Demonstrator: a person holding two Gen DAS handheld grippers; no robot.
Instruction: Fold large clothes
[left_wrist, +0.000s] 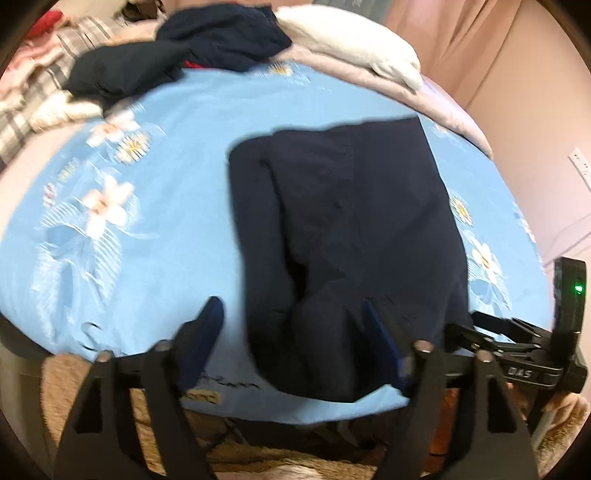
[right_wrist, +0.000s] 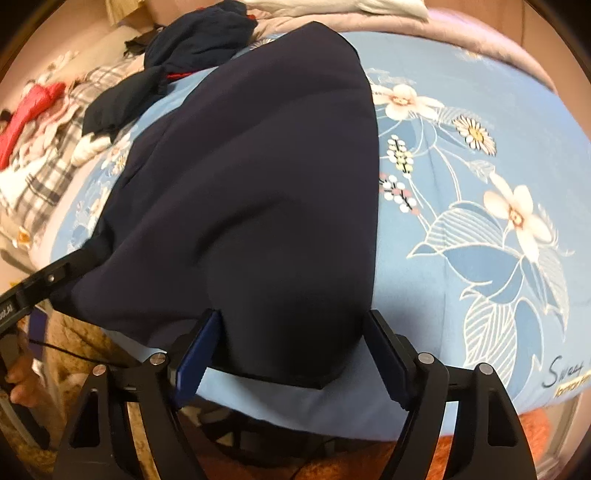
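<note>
- A large dark navy garment (left_wrist: 351, 236) of smooth woven cloth is seen lying folded on a light blue bedsheet (left_wrist: 177, 184) printed with white flowers and striped leaves; in the left wrist view it fills the middle and lower right of the frame.
- In the right wrist view the same navy garment (right_wrist: 258, 184) is spread from the top centre down to the lower middle, and its near folded edge is laid just short of the sheet's front border.
- The left gripper (left_wrist: 295, 347) is shown at the bottom of its frame with the jaws spread wide. The lower end of the garment is seen between them, but nothing is gripped: the left pad is held over bare sheet, and whether the right pad touches the cloth cannot be told.
- The right gripper (right_wrist: 295, 350) is shown at the bottom of its frame, its jaws also wide apart. The rounded near fold of the garment is placed between the two blue pads; it looks loose rather than pinched.
- A crumpled heap of dark blue clothing (left_wrist: 177, 48) is piled at the upper left of the left wrist view, at the far edge of the sheet.
- A white padded pillow (left_wrist: 354, 40) is seen at the top right of that view, on a pale lilac quilt (left_wrist: 417, 96).
- A grey and white checked cloth (right_wrist: 48, 173) is bunched at the left of the right wrist view, with a red item (right_wrist: 26, 110) beside it.
</note>
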